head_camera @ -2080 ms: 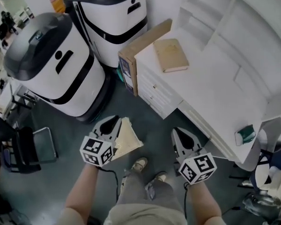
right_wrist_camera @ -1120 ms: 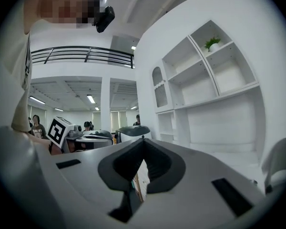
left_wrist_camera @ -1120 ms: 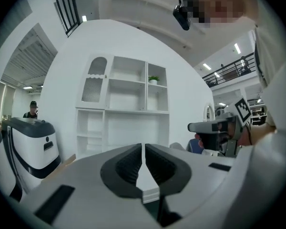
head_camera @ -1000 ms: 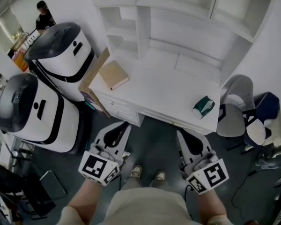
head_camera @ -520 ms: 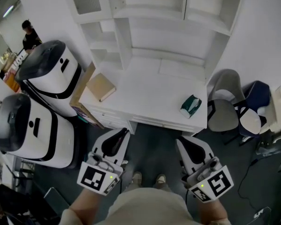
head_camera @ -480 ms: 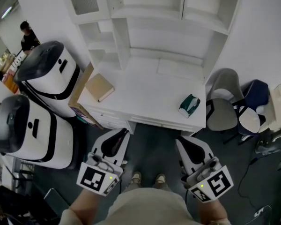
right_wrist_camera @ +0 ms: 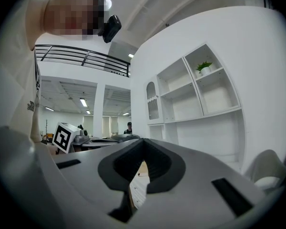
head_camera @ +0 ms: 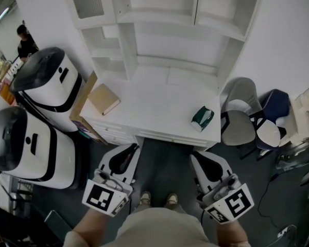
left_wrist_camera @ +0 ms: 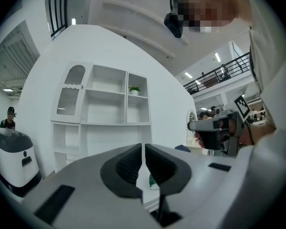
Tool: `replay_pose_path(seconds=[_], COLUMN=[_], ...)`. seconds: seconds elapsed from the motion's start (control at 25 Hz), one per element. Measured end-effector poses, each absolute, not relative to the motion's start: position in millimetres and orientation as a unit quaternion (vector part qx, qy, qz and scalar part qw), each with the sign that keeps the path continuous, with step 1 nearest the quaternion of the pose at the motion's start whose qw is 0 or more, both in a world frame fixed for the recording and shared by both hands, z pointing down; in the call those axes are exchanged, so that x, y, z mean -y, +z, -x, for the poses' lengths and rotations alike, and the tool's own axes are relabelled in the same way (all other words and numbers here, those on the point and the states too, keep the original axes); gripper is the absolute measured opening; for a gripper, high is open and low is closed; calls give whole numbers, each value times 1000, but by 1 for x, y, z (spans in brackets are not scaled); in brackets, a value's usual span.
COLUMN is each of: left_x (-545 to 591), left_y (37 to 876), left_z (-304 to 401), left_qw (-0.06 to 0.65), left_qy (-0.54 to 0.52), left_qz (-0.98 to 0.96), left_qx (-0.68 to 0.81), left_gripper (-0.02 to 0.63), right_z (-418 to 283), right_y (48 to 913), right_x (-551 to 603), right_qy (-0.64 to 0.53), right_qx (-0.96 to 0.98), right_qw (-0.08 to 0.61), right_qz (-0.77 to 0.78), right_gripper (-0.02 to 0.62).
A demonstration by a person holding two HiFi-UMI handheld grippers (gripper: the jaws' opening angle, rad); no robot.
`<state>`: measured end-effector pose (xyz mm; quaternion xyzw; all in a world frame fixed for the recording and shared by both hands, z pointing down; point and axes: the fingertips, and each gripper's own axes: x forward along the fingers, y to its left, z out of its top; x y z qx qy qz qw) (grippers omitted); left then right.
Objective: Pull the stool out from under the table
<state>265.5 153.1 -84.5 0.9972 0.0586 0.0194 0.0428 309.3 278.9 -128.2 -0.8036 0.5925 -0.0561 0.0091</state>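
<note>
No stool shows in any view. The white table [head_camera: 159, 104] with its shelf unit stands straight ahead, and only dark floor [head_camera: 164, 161] shows at its front edge. My left gripper [head_camera: 129, 148] hangs just short of that edge, left of centre, jaws shut on nothing. The right gripper [head_camera: 196, 157] is level with it on the right, also shut and empty. In the left gripper view the shut left gripper [left_wrist_camera: 143, 148] points at the shelf unit [left_wrist_camera: 102, 123]. In the right gripper view the shut right gripper [right_wrist_camera: 143, 143] faces the same shelves [right_wrist_camera: 195, 99].
A tan book [head_camera: 104, 99] and a green tissue box [head_camera: 202, 118] lie on the table. Two white-and-black machines [head_camera: 47, 84] [head_camera: 26, 151] stand to the left, with a cardboard sheet [head_camera: 81, 107] against the table. A grey chair [head_camera: 238, 121] and a blue chair [head_camera: 272, 121] stand to the right. A person [head_camera: 24, 40] is far left.
The view has swung round so the table, earlier off to the right, now lies square ahead. Both grippers kept their places in front of the body and stayed shut.
</note>
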Motion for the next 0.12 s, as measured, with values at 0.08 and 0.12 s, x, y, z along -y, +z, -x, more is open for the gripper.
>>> replay_pose_path(seconds=[0.08, 0.12], left_x=[-153, -153], left_y=[-82, -81], left_z=[-266, -266], left_qw=[42, 41], left_qy=[25, 28], left_qz=[-997, -997], left_qx=[-55, -54], left_gripper=[38, 38], right_z=[-311, -313], right_y=[-130, -130], right_x=[-280, -281], right_qy=[-58, -58], right_qx=[-594, -594], right_qw=[5, 2], right_qz=[802, 802], right_gripper=[21, 21])
